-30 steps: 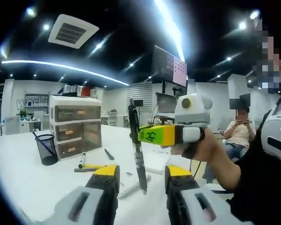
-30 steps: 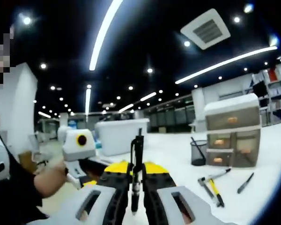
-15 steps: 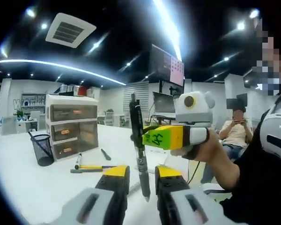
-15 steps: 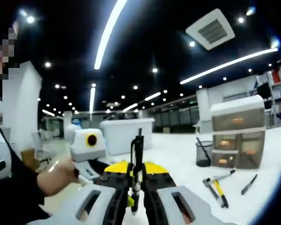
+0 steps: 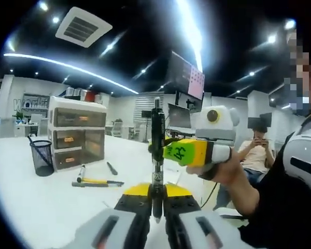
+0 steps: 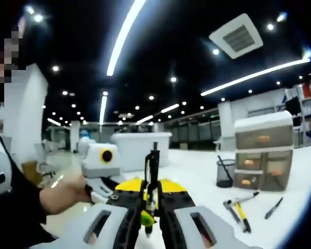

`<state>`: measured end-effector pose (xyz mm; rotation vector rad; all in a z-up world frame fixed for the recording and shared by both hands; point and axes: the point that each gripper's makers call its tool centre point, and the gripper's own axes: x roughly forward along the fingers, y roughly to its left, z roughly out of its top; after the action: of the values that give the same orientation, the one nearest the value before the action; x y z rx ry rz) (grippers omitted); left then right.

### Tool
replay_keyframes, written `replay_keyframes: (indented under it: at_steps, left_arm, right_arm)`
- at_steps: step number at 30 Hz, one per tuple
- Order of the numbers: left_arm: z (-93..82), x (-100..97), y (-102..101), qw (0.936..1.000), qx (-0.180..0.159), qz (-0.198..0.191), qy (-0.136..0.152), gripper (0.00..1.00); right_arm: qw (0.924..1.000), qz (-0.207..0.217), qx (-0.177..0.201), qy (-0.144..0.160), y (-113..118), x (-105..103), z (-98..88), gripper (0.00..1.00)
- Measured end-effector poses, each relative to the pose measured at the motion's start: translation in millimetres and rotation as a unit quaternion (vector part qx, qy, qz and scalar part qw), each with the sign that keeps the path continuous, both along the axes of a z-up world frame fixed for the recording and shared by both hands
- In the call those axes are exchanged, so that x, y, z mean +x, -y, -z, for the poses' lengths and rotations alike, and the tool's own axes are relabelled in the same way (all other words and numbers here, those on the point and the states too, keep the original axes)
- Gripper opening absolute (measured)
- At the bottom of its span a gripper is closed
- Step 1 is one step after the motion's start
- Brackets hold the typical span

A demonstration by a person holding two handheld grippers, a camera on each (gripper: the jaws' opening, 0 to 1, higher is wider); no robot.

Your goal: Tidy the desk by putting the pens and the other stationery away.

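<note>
A slim black pen (image 5: 156, 155) stands upright above the white desk (image 5: 36, 197). The left gripper (image 5: 156, 199) pinches its lower end between nearly closed jaws, while the right gripper (image 5: 168, 152), reaching in sideways, clamps its middle.

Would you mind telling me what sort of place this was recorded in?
Probably an open-plan office: a white desk with a drawer unit and mesh pen cup, monitors behind, and recessed ceiling lights.
</note>
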<state>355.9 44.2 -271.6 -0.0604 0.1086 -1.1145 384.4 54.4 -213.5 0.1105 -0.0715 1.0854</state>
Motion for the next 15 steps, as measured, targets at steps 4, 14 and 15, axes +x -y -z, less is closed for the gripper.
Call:
replay_keyframes:
  at_steps: [4, 14, 15]
  left_arm:
    - [-3.6, 3.4, -4.3, 0.9999, -0.009, -0.006, -0.002, 0.08]
    - [-15.5, 31.5, -30.6, 0.998, -0.013, -0.06, 0.014, 0.08]
    - [-18.9, 36.5, -35.6, 0.9976, -0.015, -0.065, 0.018, 0.08]
  right_arm:
    - [0.9998, 0.015, -0.004, 0.013, -8.6, -13.9, 7.7, 0.29]
    - [0.9988, 0.022, 0.043, -0.009, 13.4, -26.3, 9.4, 0.41]
    - [0.9988, 0.022, 0.043, -0.014, 18.0, -27.1, 14.8, 0.41]
